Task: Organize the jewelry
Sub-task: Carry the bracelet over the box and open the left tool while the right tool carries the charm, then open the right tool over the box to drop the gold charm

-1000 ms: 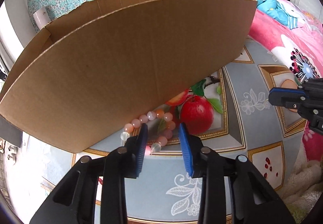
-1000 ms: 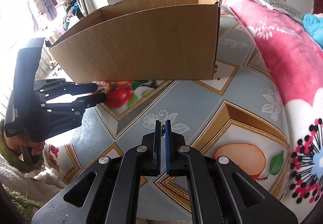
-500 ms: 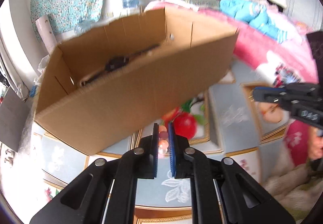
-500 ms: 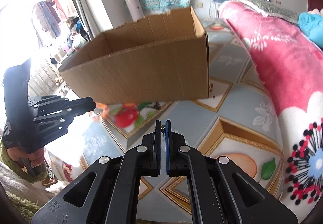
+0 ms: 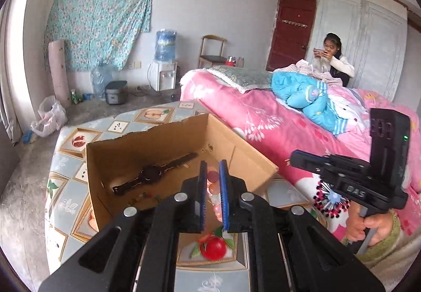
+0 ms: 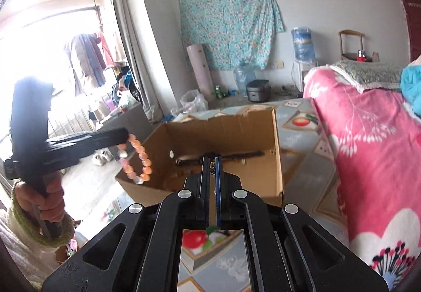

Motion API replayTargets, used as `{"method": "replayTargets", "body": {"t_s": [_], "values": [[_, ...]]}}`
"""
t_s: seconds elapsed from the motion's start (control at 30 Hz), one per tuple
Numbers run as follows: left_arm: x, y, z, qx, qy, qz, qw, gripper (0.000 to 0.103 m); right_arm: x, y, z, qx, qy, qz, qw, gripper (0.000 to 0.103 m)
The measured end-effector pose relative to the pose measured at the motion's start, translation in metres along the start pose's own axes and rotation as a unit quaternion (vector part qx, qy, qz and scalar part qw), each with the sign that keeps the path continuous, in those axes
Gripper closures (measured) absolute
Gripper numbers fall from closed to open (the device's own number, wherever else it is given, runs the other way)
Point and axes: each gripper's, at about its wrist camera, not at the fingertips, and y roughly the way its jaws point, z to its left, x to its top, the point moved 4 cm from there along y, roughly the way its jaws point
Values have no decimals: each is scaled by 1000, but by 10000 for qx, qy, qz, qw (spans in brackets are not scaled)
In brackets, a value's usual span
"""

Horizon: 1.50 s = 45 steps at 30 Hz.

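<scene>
My left gripper [image 5: 212, 168] is shut on a bracelet of pink and orange beads [image 5: 213, 188], which hangs from its fingertips [image 6: 123, 135] as a loop [image 6: 143, 163] beside the box's near left corner. An open cardboard box [image 5: 163, 144] stands on the table, and a dark wristwatch [image 5: 151, 173] lies flat inside it with several tiny pieces [image 5: 146, 196]. My right gripper [image 6: 212, 164] is shut on a tiny dark-and-gold piece [image 6: 212, 168], held above the box's near rim [image 6: 223, 129]. The watch [image 6: 236, 155] lies just beyond it. From the left wrist, the right gripper [image 5: 294, 157] hovers to the right of the box.
The table wears a fruit-patterned cloth [image 5: 71, 160]. A bed with a pink blanket [image 5: 263, 118] runs along its right side [image 6: 368, 134]. A person [image 5: 332, 60] sits behind the bed with a phone. A water dispenser [image 5: 164, 68] and bags stand by the far wall.
The left gripper's jaws closed on the bead bracelet and lifted it off the table. Both grippers rose from beside the box to above its rim, so its inside now shows.
</scene>
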Motion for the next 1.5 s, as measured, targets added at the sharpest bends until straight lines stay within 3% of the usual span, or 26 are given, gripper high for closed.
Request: {"method": "replayTargets", "body": {"t_s": [0.27,0.5,0.77,0.83,0.9,1.13,1.3,1.4,1.5], "values": [[-7,86,46,125,-519,1158,9918,94,1,25,-19,-61,140,150,9998,101],[-2,135,50,-217,-817,1625,9831,94,-5,34,-42,-75,425,227,9988,101],[14,211,35,-747,-1231,2564,9558,93,-9,30,-58,-123,639,204,9977,101],[13,215,29,-992,-1333,2679,9490,75,-9,25,-60,-188,663,202,9974,101],[13,210,26,-1124,-1479,2615,9471,60,-9,20,-61,-246,669,201,9973,101],[26,157,41,-1071,-1737,1903,9603,53,9,19,-52,-61,550,256,9981,101],[32,82,69,-389,-1612,939,9817,42,24,59,-36,522,637,870,9928,101],[29,41,83,95,-1452,457,9883,32,25,90,-28,678,697,1413,9852,101],[19,6,100,562,-1397,127,9885,25,28,123,-18,892,734,1890,9752,101]]}}
